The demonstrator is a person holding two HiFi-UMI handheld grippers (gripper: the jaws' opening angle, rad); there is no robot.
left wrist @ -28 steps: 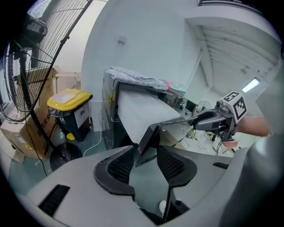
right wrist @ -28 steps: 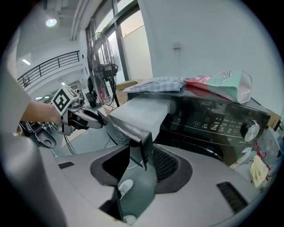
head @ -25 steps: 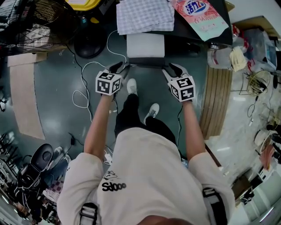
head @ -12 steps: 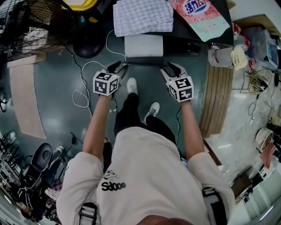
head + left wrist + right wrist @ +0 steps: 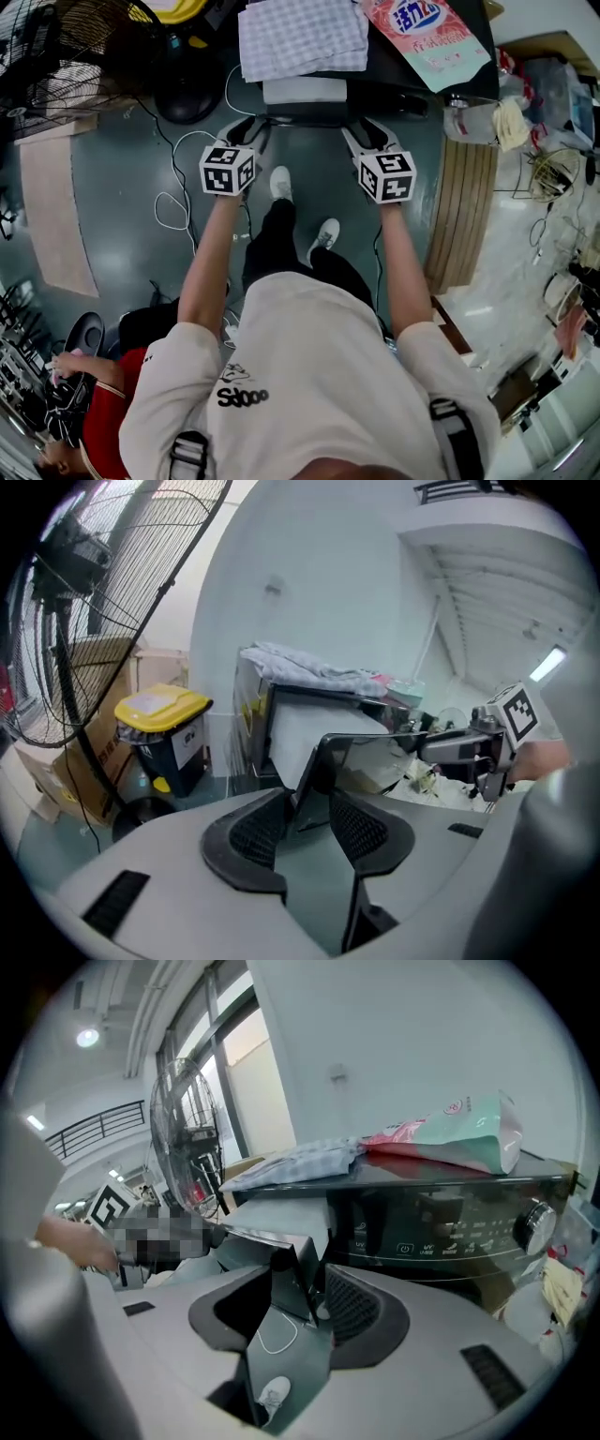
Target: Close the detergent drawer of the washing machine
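Since a second ago both grippers have moved forward and the drawer [image 5: 305, 90] has slid further into the washer [image 5: 403, 82] – only a narrow strip of its white top now shows below the cloth [image 5: 302, 33]. It is not fully home: its dark front panel stands a little out from the washer's face. The left gripper [image 5: 246, 131] is at the panel's left end and the right gripper [image 5: 367, 133] at its right end. In the left gripper view the jaws are narrowly parted with the panel's corner [image 5: 314, 775] filling the gap, seemingly pinched between the pads, though the contact is hard to make out. The right gripper view shows the same – the other corner [image 5: 292, 1283] sits between its jaws. A pink bag [image 5: 427, 33] lies on the washer beside the cloth.
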